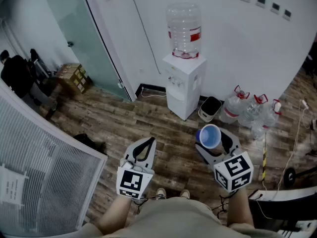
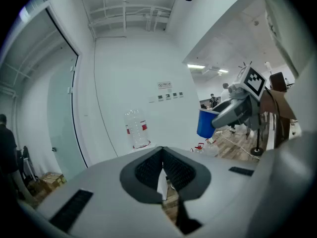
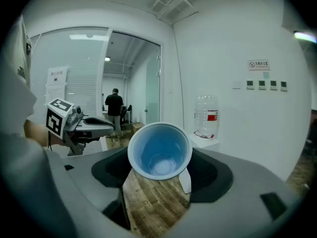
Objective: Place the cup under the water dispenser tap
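Note:
A blue plastic cup (image 1: 210,135) sits between the jaws of my right gripper (image 1: 213,137), which is shut on it. In the right gripper view the cup (image 3: 159,150) faces the camera with its empty mouth. The white water dispenser (image 1: 184,86) stands against the wall ahead, a clear bottle (image 1: 184,29) on top and its taps (image 1: 173,81) on the front. The cup is well short of it, over the wooden floor. My left gripper (image 1: 148,142) hangs to the left, shut with nothing in it; in its own view the left gripper (image 2: 162,170) shows pads that meet.
Several water jugs (image 1: 249,111) and a black bin (image 1: 210,107) stand right of the dispenser. Cardboard boxes (image 1: 72,77) lie by the glass door (image 1: 79,29). A white slatted panel (image 1: 39,167) fills the near left. A person (image 3: 114,108) stands far off.

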`<state>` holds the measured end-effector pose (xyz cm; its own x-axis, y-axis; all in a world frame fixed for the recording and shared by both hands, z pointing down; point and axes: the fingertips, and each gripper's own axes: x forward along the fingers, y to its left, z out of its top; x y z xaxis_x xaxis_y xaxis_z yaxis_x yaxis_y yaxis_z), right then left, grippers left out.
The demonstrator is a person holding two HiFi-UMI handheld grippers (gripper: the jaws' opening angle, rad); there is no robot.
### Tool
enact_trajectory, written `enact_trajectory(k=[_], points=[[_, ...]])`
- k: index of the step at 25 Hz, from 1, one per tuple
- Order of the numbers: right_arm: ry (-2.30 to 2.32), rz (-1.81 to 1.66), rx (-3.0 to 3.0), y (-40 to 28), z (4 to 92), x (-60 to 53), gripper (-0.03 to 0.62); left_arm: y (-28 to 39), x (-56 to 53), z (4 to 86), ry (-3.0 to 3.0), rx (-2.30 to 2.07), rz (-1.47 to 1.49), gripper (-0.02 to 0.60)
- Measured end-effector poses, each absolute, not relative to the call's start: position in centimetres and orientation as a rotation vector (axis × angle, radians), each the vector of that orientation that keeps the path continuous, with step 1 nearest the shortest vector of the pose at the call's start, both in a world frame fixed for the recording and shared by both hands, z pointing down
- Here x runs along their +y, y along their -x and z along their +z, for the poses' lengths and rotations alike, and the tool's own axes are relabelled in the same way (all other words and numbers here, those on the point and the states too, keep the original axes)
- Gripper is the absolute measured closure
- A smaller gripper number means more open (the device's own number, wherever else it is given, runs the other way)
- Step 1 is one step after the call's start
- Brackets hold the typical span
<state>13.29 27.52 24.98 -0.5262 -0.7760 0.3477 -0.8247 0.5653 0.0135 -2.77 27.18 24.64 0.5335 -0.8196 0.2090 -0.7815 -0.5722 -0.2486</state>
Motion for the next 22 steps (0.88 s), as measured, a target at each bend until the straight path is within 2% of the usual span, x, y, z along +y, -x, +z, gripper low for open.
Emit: enact_trajectory(k=[22], points=[[-1.216, 0.219, -2.508, -18.6, 27.1, 28.7, 0.243, -2.4, 28.9, 25.3, 2.571, 1.432, -0.501, 0.575]])
